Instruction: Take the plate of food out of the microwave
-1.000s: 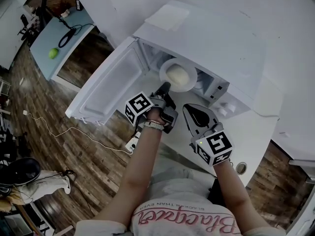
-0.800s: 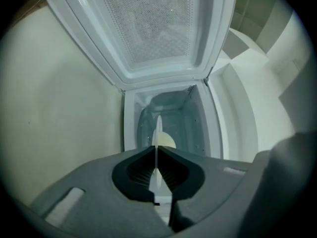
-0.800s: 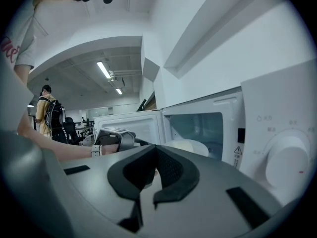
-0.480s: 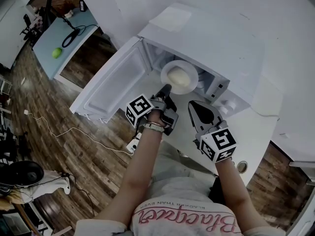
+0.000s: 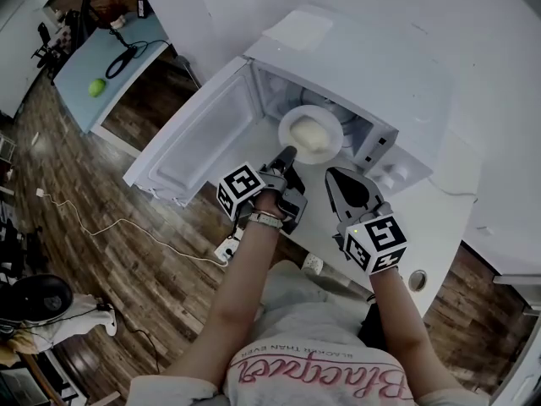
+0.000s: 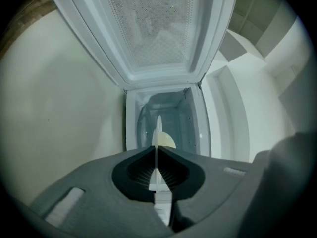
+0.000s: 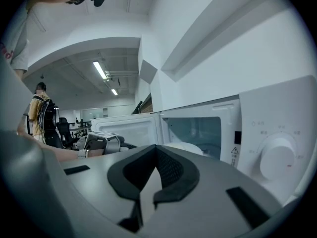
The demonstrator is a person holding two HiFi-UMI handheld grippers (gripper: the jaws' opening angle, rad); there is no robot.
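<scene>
Left claw [image 5: 288,152] clamps plate [image 5: 332,118] rim at microwave [image 5: 363,66] mouth; door [image 5: 203,134] swung wide left. Right claw [image 5: 338,176] closed, empty. Panel [image 7: 277,128] print unreadable.

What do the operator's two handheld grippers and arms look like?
Both the left gripper and the right gripper have grey moulded shells with dark ribbed pads. Each carries one of the white cubes with black square markers, left and right. The arms are bare. The person wears a white short-sleeved T-shirt with pink lettering and a wrist band.
</scene>
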